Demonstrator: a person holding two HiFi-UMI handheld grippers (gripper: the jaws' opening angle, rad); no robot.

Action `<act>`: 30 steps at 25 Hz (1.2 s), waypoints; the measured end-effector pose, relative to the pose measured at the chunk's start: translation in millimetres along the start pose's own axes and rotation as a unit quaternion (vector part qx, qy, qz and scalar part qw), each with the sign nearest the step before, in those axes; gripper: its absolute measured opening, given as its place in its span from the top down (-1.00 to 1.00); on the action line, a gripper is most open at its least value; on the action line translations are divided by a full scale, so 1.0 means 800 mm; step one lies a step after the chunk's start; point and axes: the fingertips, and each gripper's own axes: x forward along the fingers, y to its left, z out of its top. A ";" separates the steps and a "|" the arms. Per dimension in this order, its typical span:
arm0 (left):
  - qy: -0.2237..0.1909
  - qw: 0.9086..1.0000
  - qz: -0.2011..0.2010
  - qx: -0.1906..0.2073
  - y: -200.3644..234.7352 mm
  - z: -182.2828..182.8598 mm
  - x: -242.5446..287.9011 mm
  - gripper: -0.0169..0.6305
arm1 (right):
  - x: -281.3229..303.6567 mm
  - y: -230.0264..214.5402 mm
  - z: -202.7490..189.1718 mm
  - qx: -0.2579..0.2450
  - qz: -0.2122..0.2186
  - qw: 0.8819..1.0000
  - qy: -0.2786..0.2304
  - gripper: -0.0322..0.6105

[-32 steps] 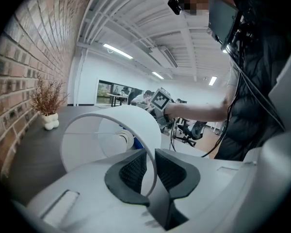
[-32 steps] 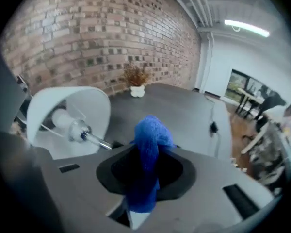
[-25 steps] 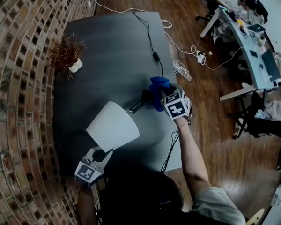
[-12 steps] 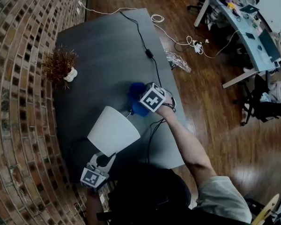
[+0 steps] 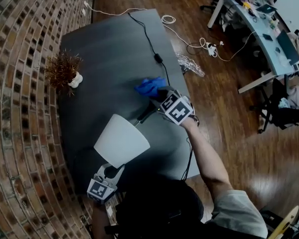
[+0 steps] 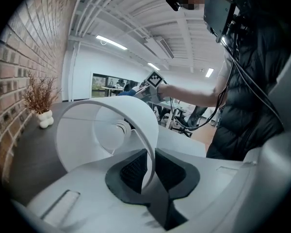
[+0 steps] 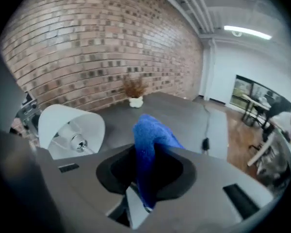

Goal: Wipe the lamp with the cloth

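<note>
A lamp lies tilted over the dark table (image 5: 109,49), its white shade (image 5: 121,140) toward me and its black stem (image 5: 145,114) running up to the right. My left gripper (image 5: 111,171) is shut on the shade's rim (image 6: 150,144), which stands between the pads. A blue cloth (image 5: 149,87) is pinched in my right gripper (image 5: 160,95), which is shut on it at the far end of the stem. In the right gripper view the cloth (image 7: 148,144) rises from the jaws, with the shade (image 7: 70,125) to the left. The lamp's base is hidden.
A dried plant in a white pot (image 5: 66,69) stands near the brick wall (image 5: 20,59). A black cable with a switch (image 5: 157,58) crosses the table's far half. The table's right edge is close to my right gripper; desks and chairs stand beyond on the wooden floor.
My right gripper carried the cloth to the stem beside the shade, then back along the stem away from the shade. The left gripper kept its hold on the rim.
</note>
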 end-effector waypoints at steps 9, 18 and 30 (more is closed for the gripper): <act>-0.070 0.990 -0.012 -0.125 0.009 0.033 -0.006 0.63 | 0.033 -0.030 -0.051 -0.109 -0.123 0.981 0.102 0.62; -0.227 0.889 -0.095 -0.386 0.064 0.109 -0.024 0.06 | 0.046 -0.009 -0.064 -0.090 -0.094 0.990 0.062 0.62; -0.241 0.860 -0.122 -0.433 0.057 0.099 -0.019 0.94 | -0.002 -0.006 -0.011 -0.037 -0.083 0.996 -0.013 0.62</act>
